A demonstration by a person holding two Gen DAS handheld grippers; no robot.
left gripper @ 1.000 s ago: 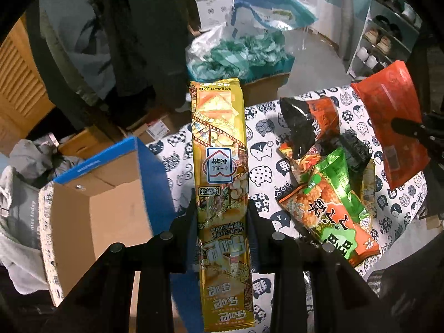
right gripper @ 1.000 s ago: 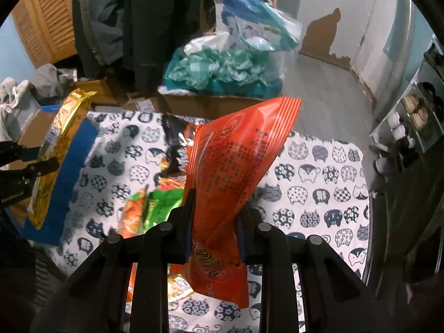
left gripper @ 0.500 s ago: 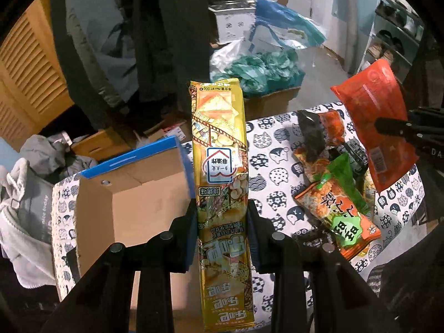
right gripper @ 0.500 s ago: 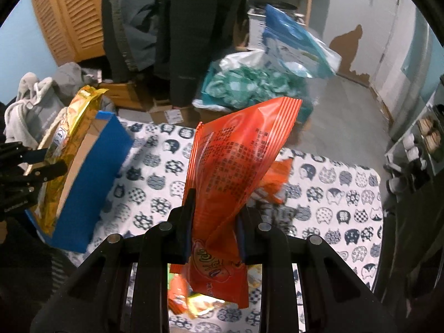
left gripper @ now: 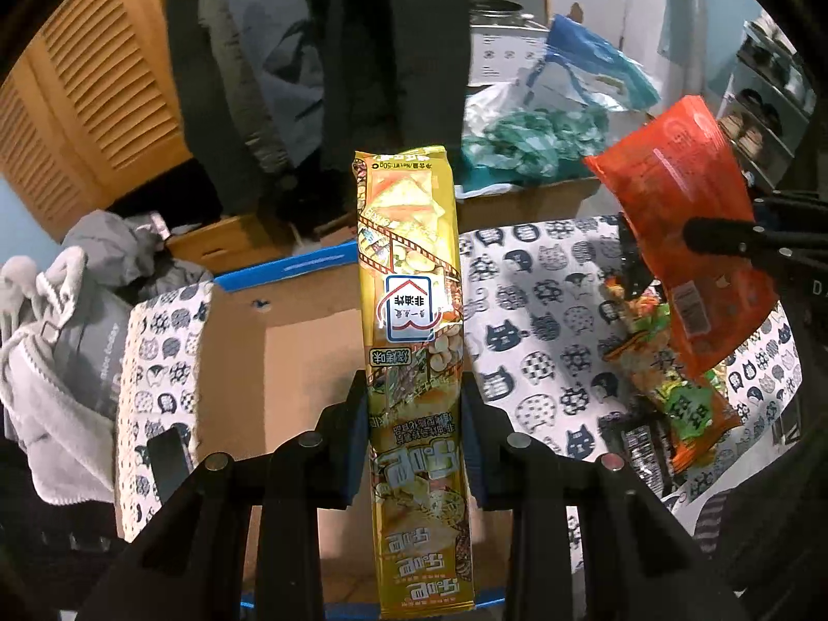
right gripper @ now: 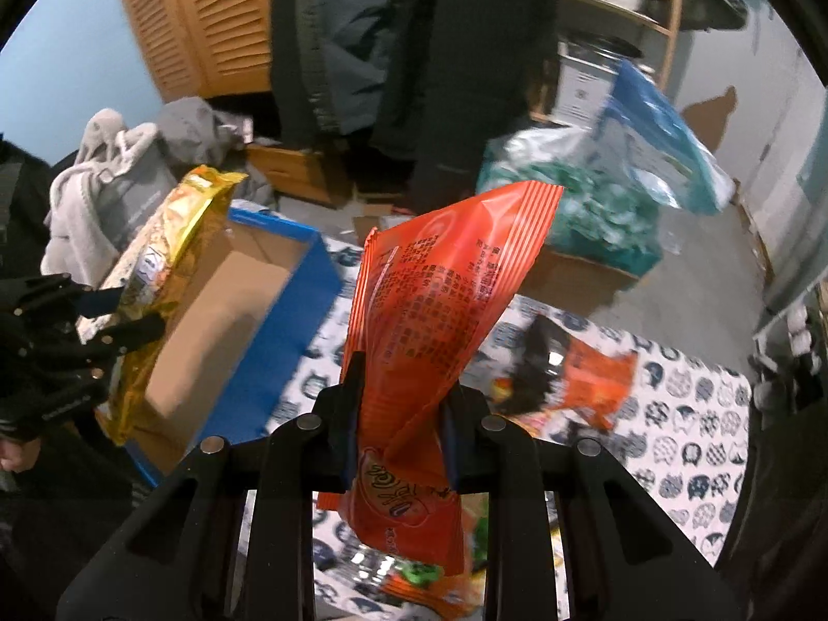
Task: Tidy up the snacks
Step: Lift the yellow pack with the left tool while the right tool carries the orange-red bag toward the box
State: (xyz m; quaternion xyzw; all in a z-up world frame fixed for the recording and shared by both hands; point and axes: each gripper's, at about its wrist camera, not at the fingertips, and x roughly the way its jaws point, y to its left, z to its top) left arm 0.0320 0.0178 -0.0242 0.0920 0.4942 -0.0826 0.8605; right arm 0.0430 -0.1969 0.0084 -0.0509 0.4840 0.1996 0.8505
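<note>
At far left, a heap of grey clothing (left gripper: 62,321) lies beside the open cardboard box (left gripper: 290,357) with blue outer walls, above which our left gripper (left gripper: 414,409) has its fingers (left gripper: 352,429) pressed tight on a long yellow snack pack (left gripper: 409,279) standing upright. Right of the box we see the cat-print cloth (left gripper: 538,321) over the surface, and on it a loose pile of snack bags (left gripper: 667,378). Farther right, our right gripper (right gripper: 401,403) has its fingers (right gripper: 345,414) clamped on an orange snack bag (right gripper: 440,310), lifted above that pile and leaning rightward.
</note>
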